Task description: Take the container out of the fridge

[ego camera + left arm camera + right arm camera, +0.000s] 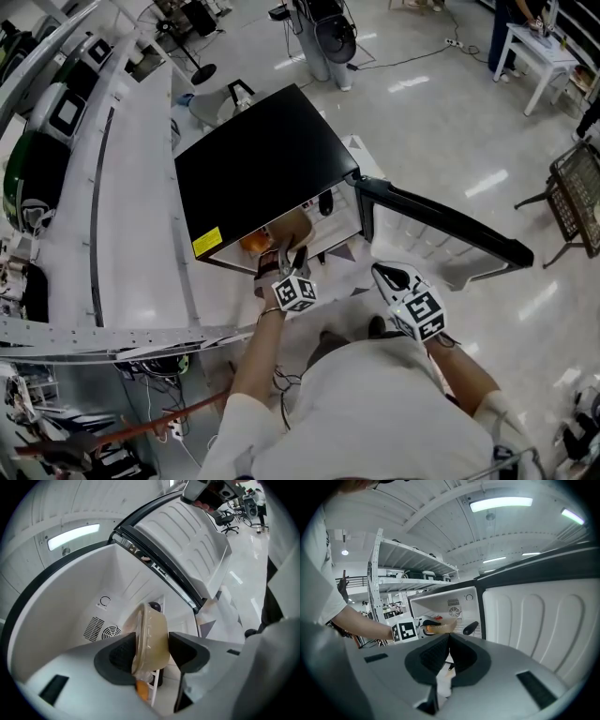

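Presently, the left tool (284,255) was clamped on the tan container (151,637), one pad against each broad face. The pads stood as far apart as the container is thick, and its near end was sunk between them.

Orientation: in the left gripper view the container showed edge-on, with the rimmed face toward the left pad and the rounded base toward the right. Its long axis ran straight out from the pads toward the back wall of the fridge (262,164). The head view showed a broad face turned upward, so it lay roughly flat (the right gripper view agreed, showing it about level).

Location: the container was at the open front of the fridge, just under the front edge of the black top, its far end inside the white cavity. A fan grille (110,632) sat on the back wall behind it. An orange item (142,688) showed just below the container; I could not identify it.

The door (441,225) stood swung wide to the right.

The right tool (382,274) was held apart from the fridge opening, beside the door. Its pads were pressed together with nothing between them.
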The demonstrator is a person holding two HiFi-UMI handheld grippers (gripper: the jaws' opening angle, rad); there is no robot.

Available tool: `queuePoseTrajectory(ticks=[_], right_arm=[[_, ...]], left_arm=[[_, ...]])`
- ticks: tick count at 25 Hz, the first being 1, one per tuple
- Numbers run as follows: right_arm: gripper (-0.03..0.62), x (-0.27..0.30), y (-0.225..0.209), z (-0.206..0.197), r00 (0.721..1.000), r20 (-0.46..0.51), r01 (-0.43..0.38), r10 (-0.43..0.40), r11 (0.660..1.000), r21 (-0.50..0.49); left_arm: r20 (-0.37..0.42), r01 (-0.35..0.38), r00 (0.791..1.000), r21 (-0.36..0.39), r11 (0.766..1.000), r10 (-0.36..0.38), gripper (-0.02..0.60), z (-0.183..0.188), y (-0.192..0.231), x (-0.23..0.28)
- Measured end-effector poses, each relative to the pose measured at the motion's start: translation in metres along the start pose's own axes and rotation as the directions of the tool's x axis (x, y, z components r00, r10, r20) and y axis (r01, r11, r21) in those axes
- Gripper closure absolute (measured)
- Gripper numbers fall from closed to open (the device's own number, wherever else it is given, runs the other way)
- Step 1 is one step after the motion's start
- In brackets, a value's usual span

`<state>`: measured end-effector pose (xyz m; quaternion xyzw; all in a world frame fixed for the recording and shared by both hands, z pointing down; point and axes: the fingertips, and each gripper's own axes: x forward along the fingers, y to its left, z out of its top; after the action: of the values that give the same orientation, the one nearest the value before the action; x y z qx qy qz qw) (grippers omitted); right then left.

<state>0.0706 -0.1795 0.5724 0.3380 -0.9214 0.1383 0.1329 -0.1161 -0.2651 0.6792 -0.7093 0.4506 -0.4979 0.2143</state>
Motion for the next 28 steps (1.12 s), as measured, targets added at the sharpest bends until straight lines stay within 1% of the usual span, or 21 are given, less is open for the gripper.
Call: queuePoseTrajectory(ticks=[7,15,22,28], right_arm=[[0.588,0.004,0.010,0.000,0.998,-0.010,-0.055,0.054,0.998,-0.011],[0.588,0.021,0.041,0.002,0.995,-0.018,-0.100,0.099,0.994,-0.040],[0.588,0.026,0.077,0.003,0.993,-0.033,-0.115,0.113,0.992,-0.061],[0.588,0.029,0.113,0.006,0.992,-0.042,-0.122,0.119,0.988,-0.090]], left_arm=[[0.027,-0.016,0.999,-0.073,0.997,0.018,0.359,0.014,0.004,-0.029],[0.095,-0.043,0.994,-0.173,0.984,0.060,0.359,0.016,0.011,-0.082],[0.156,-0.063,0.982,-0.275,0.959,0.109,0.360,0.015,0.018,-0.135],[0.185,-0.080,0.971,-0.350,0.933,0.152,0.360,0.000,0.029,-0.180]])
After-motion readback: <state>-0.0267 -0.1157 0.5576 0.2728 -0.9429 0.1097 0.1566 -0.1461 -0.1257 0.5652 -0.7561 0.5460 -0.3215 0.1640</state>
